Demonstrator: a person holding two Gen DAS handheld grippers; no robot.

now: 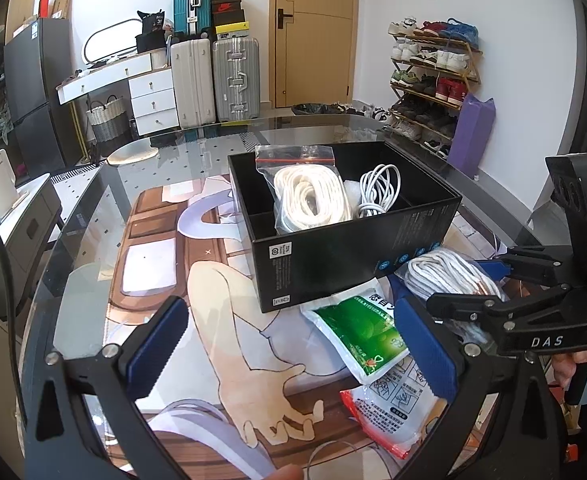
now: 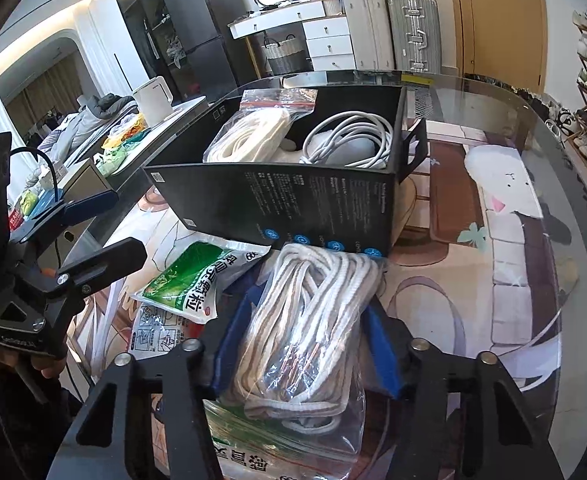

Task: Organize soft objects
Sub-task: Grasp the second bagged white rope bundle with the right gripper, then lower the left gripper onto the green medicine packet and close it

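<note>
Blue-padded right gripper [image 2: 305, 344] clamped on bagged rope [image 2: 305, 320], lying just beside the black box [image 2: 277, 204] near wall. Left gripper [image 1: 293, 344] spread wide over bare glass table [image 1: 93, 240]; table edge well clear.

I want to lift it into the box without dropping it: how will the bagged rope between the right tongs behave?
The bagged rope will probably sag at both ends, since its loose coils bulge past the blue pads. The glossy plastic looks slippery, so it may slide. It seems light and unbreakable.
</note>
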